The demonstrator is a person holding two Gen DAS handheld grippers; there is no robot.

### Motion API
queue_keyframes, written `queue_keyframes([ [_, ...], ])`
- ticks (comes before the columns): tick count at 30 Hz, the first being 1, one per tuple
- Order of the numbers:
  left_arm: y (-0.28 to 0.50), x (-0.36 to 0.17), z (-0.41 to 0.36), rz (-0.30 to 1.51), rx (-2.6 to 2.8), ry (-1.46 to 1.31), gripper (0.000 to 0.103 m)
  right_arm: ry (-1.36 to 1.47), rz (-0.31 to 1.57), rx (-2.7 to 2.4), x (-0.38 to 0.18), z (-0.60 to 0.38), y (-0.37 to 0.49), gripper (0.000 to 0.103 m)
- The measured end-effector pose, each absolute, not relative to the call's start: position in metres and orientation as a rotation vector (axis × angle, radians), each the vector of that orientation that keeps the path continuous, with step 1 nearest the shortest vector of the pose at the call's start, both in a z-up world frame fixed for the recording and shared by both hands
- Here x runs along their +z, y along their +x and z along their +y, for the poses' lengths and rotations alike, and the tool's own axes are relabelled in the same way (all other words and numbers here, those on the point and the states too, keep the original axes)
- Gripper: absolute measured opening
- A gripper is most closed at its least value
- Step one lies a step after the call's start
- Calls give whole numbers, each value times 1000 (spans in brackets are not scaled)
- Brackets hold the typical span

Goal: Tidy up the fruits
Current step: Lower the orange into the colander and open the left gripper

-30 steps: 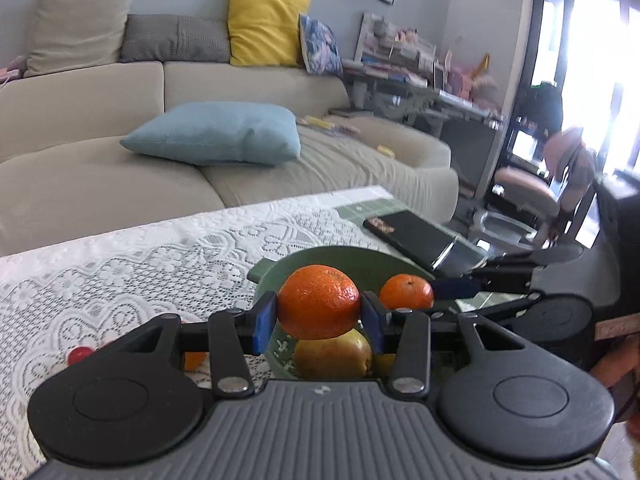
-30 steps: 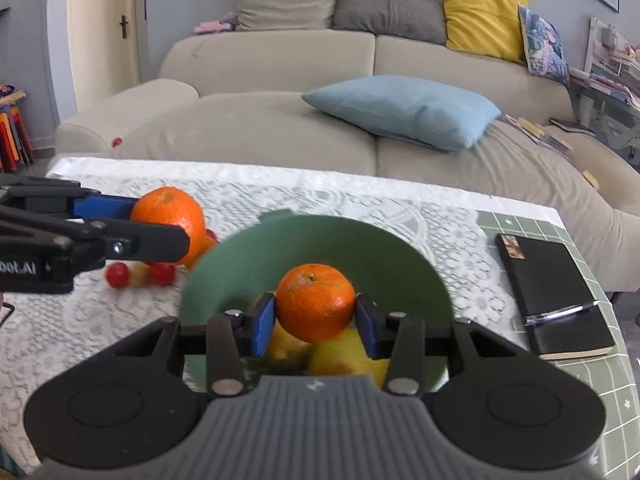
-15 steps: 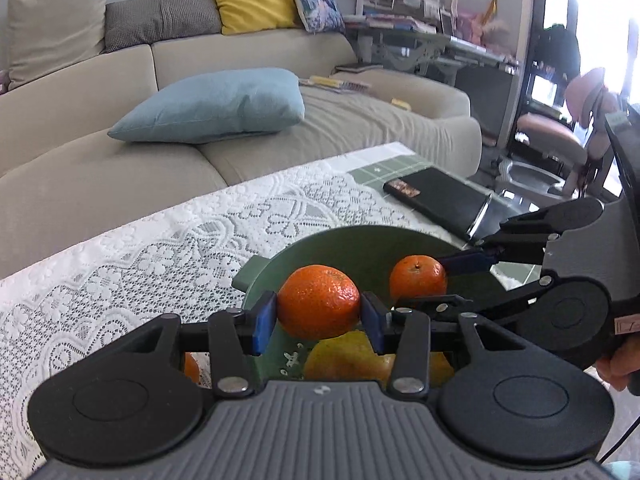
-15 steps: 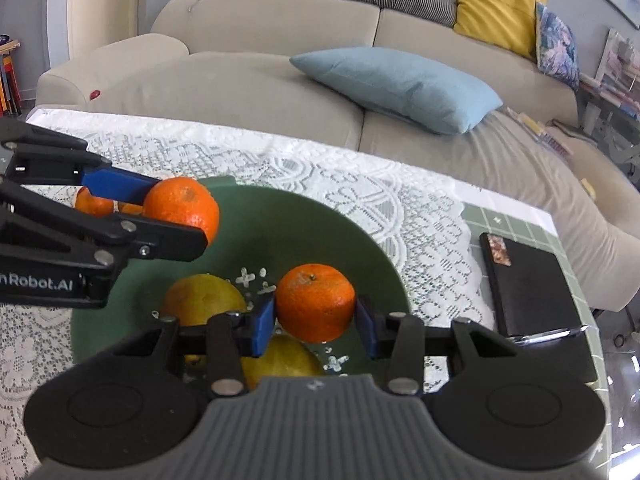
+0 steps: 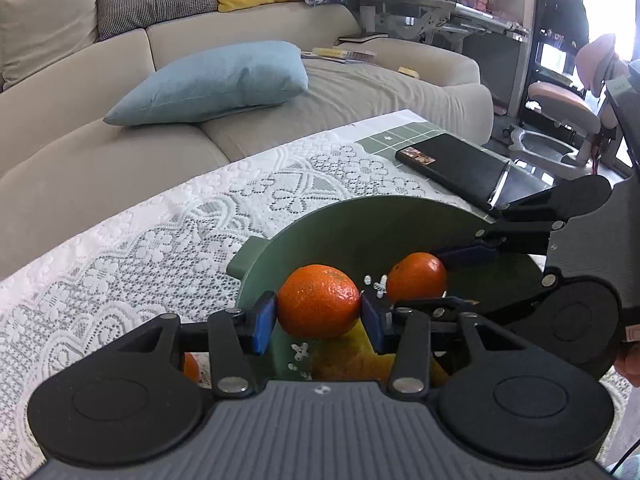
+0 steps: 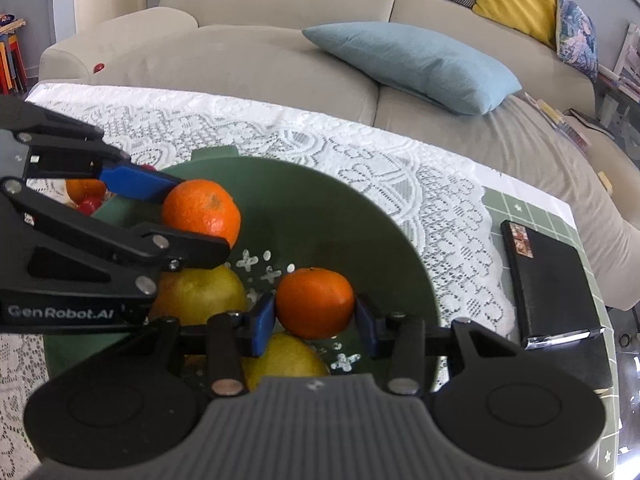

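My left gripper (image 5: 319, 313) is shut on a large tangerine (image 5: 318, 301), held over the left side of the green bowl (image 5: 376, 224). In the right wrist view this same gripper (image 6: 188, 220) and its tangerine (image 6: 202, 212) hang above a yellow pear (image 6: 200, 294). My right gripper (image 6: 315, 314) is shut on a smaller tangerine (image 6: 315, 303), just above a second yellow fruit (image 6: 286, 356) in the bowl (image 6: 340, 216). The left wrist view shows that smaller tangerine (image 5: 416, 277) between the right gripper's blue pads (image 5: 466, 254).
A white lace cloth (image 5: 132, 248) covers the table. A black notebook (image 6: 552, 280) with a pen lies on a green mat at the right edge. Another tangerine (image 6: 82, 188) and small red fruits (image 6: 90, 204) lie left of the bowl. A beige sofa (image 6: 248, 52) stands behind.
Both grippers have come down and forward over the bowl with their tangerines still held. The bowl and the yellow fruits in it now fill more of each view.
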State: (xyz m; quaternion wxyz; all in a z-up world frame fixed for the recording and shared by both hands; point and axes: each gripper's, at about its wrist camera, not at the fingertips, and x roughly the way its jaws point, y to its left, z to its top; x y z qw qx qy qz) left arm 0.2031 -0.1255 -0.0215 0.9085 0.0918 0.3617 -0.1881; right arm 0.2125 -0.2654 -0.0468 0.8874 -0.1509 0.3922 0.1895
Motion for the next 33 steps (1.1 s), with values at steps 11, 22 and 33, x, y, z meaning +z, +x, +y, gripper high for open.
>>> queue_keyframes([
  [11,204,-23,-122,751,-385,217,55,-320,828,400,-49,-260,213,42],
  [22,193,-16,-115,722,-396,191,70,-319,817,385,-41,-265,205,56],
  [33,154,9,-84,631,-375,115,74,-205,700,306,-9,-266,165,79],
])
